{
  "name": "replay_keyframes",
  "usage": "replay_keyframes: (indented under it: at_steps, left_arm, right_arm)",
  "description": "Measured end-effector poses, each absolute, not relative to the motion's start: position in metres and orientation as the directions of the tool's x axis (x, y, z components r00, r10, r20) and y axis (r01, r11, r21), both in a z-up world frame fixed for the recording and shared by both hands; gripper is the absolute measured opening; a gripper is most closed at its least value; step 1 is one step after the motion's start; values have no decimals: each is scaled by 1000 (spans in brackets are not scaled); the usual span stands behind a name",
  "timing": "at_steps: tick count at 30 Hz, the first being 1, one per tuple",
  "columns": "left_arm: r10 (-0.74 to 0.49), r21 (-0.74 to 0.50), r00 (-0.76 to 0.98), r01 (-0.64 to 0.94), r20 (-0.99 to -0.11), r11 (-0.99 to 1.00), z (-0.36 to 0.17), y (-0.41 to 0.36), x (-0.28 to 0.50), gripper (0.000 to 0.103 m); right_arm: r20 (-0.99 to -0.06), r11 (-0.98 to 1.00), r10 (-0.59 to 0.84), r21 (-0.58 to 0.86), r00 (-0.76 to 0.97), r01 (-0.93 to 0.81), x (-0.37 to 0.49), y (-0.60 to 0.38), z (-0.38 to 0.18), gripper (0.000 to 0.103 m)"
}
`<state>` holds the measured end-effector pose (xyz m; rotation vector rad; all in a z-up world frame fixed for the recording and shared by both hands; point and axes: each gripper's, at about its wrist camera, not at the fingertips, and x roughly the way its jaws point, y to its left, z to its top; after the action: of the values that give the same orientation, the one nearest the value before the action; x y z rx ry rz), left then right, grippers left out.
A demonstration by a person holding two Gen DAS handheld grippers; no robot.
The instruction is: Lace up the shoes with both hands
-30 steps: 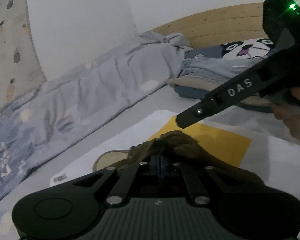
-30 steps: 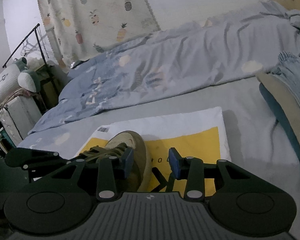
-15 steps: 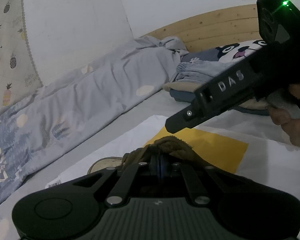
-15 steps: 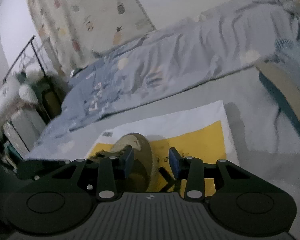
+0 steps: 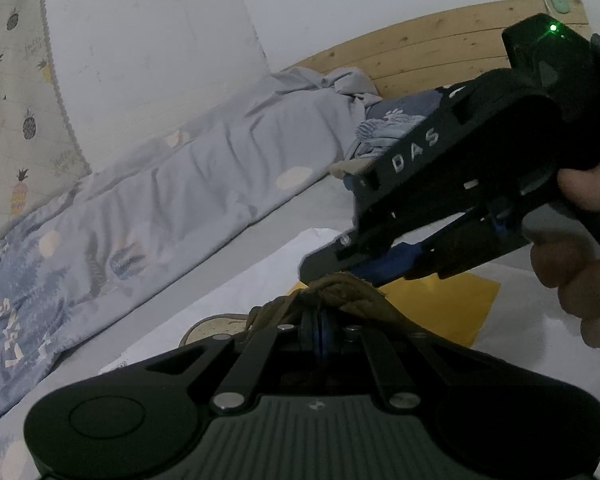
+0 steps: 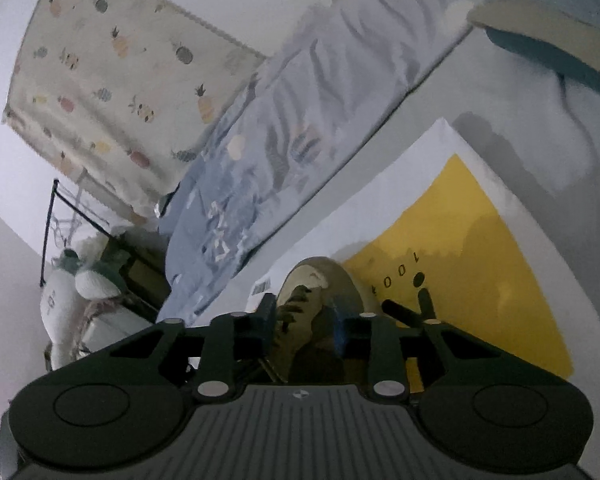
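A brown shoe [image 5: 352, 292] lies on a white and yellow mat [image 5: 460, 304] on the bed. My left gripper [image 5: 318, 330] is shut, its pads pinched together on the shoe's brown upper edge, with a braided lace [image 5: 268, 312] just left of them. My right gripper [image 5: 340, 266] comes in from the right in a person's hand [image 5: 580, 276], its tips right over that edge. In the right wrist view the right gripper [image 6: 304, 322] is rolled and its jaws are closing. The shoe [image 6: 320, 280] and its laces sit between the fingers; no pad visibly presses on them.
A rumpled blue-grey quilt [image 5: 180, 208] runs along the wall beyond the mat [image 6: 460, 240]. A wooden headboard [image 5: 440, 48] and folded clothes [image 6: 560, 40] stand at the far end. A plush toy [image 6: 72, 288] and a pineapple-print curtain [image 6: 120, 80] are off the bed's side.
The right gripper has rolled, dropped closer onto the shoe's upper and narrowed its jaws. The left gripper stays shut at the shoe.
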<state>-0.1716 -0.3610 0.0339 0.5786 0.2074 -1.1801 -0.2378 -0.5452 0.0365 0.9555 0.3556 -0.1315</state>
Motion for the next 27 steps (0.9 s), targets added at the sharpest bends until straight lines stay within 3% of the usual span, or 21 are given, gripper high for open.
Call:
replay_keyframes:
  at_steps: [3, 8, 13, 17, 20, 23, 26, 27]
  left_arm:
    - [-806, 312, 388, 912, -448, 265, 34, -361, -171, 3]
    - [-794, 304, 403, 909, -455, 287, 35, -361, -170, 7]
    - [-788, 303, 411, 906, -459, 297, 35, -361, -170, 9]
    - [-782, 306, 418, 903, -463, 301, 36, -359, -171, 12]
    - [-774, 300, 428, 900, -465, 317, 41, -355, -173, 20]
    - [-756, 290, 449, 892, -476, 348, 46, -350, -175, 20]
    - [-739, 272, 477, 879, -476, 392, 54, -340, -183, 21]
    - [-733, 265, 487, 874, -476, 408, 57, -336, -185, 26]
  right_arm:
    - [-333, 547, 48, 798, 942, 254, -238, -545, 34, 4]
    - [-333, 573, 10, 775, 943, 267, -240, -538, 39, 1]
    - [-321, 647, -141, 686, 936, 333, -254, -532, 56, 0]
    - [-316, 656, -145, 679, 938, 330, -254, -535, 57, 0]
    - [-331, 645, -122, 690, 936, 328, -251, -538, 55, 7]
    - [-327, 634, -120, 701, 937, 326, -253, -541, 54, 35]
    - [-325, 626, -130, 705, 937, 332, -254, -544, 55, 37]
    - [-326, 623, -134, 707, 936, 335, -255, -545, 55, 37]
